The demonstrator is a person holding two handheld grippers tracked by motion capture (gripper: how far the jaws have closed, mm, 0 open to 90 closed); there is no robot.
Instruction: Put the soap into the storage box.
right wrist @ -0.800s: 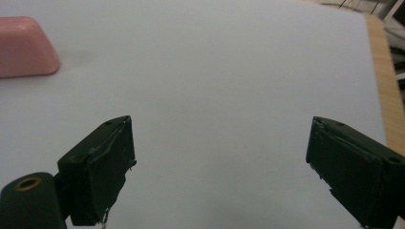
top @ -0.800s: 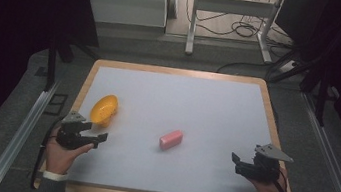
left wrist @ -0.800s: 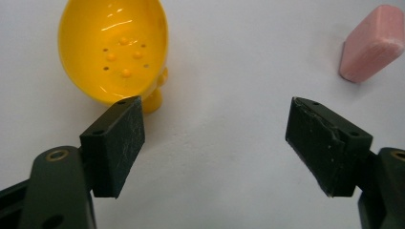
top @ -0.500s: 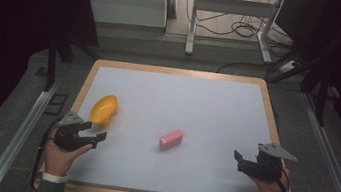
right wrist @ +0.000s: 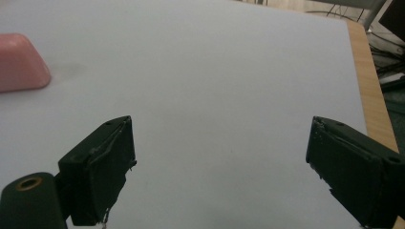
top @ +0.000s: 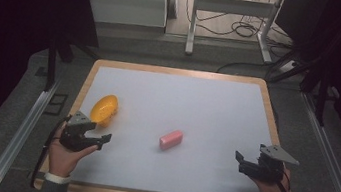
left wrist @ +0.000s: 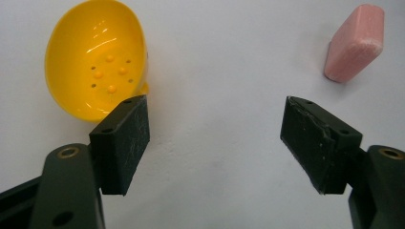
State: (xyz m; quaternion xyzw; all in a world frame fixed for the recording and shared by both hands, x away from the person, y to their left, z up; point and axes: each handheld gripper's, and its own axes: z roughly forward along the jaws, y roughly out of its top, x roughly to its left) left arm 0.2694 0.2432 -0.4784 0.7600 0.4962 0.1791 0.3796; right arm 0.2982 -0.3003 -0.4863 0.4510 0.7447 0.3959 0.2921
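Bowl (top: 104, 108) — yellow, tipped on its side — lies just beyond the left gripper (top: 102, 138), at eleven o'clock from its empty, wide-apart jaws. Soap (top: 171, 139) sits at one o'clock, farther off. Right gripper (top: 239, 162), also agape, holds nothing.

The white desk (top: 216, 112) is evenly, brightly lit against dark surroundings; shadows are soft, glare glints inside the yellow bowl (left wrist: 95, 57), and focus seems slightly soft.
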